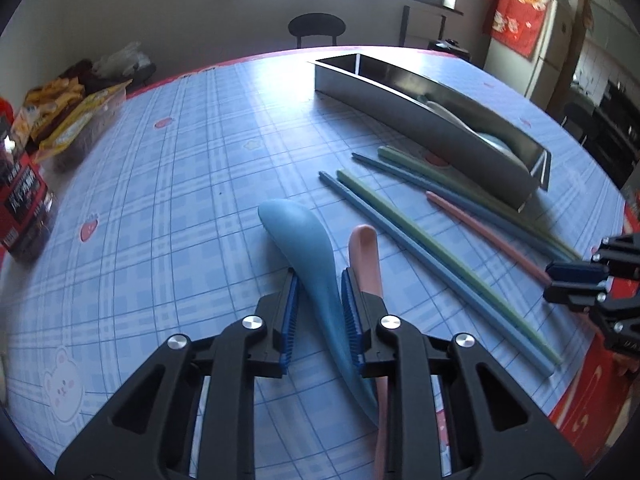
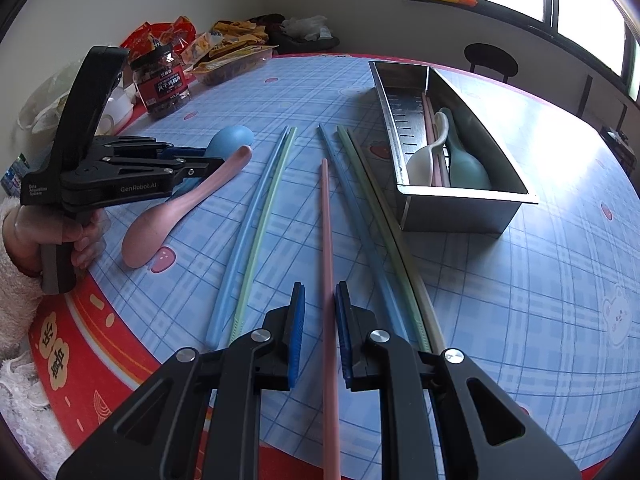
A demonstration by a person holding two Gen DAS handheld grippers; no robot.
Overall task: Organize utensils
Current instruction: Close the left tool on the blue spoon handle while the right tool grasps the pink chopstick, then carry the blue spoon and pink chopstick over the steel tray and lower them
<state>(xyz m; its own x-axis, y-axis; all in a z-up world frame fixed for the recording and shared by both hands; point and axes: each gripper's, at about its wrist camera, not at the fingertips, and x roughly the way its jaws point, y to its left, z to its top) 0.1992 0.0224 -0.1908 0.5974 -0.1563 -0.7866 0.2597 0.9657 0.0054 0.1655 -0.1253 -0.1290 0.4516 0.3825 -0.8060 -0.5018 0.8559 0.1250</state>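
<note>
A blue spoon (image 1: 304, 248) lies on the table with its handle between the open fingers of my left gripper (image 1: 319, 280); a pink spoon (image 1: 365, 256) lies just right of it. In the right wrist view my right gripper (image 2: 320, 300) is open around a pink chopstick (image 2: 326, 220), not clamped. Blue and green chopsticks (image 2: 256, 216) lie either side. The steel utensil tray (image 2: 460, 208) holds a white spoon (image 2: 424, 156), a teal spoon (image 2: 466, 160) and pink chopsticks. The left gripper (image 2: 200, 162) shows there over the blue spoon (image 2: 234, 138) and pink spoon (image 2: 180, 208).
A snack jar (image 2: 164, 84) and snack bags (image 2: 232, 56) stand at the table's far left edge. A black chair (image 1: 316, 28) stands behind the table under the window. A fridge (image 1: 532, 40) is at the right. The red table border (image 2: 92, 340) runs near me.
</note>
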